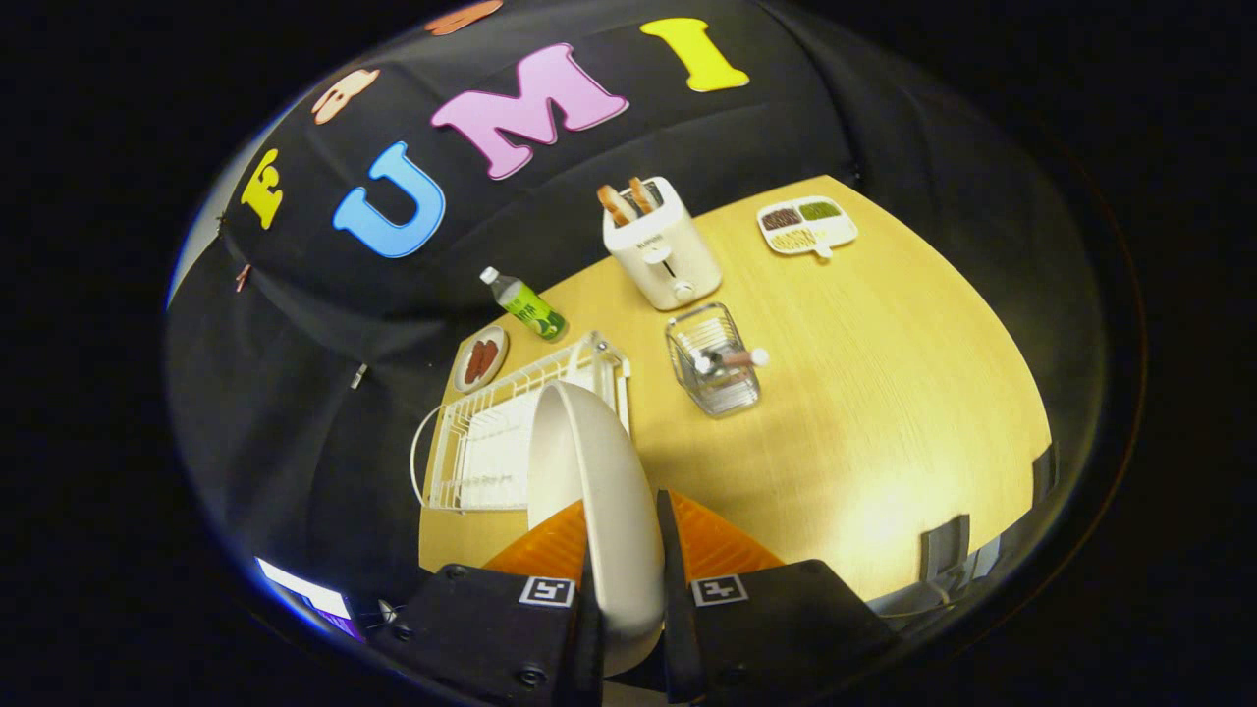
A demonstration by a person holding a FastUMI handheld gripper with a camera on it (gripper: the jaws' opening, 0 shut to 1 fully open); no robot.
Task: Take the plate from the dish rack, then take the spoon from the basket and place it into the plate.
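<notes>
The wooden table (884, 393) carries a white wire dish rack (491, 442), with a white toaster (663, 257) beyond the rack and a small wire basket (714, 361) to the rack's right. The white plate (594, 491) stands on edge in front of the rack, clamped at its rim by the gripper (628, 589), both fingers closed against it. The spoon (732, 359) lies in the basket, right of the rack.

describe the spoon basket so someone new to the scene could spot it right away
Start at the white toaster at the back of the wooden table. Just in front of it, beyond the plate that the tool is shut on, stands the basket. It is a small, upright wire cage with utensil handles poking out, unlike the flat white rack beside it.
</notes>
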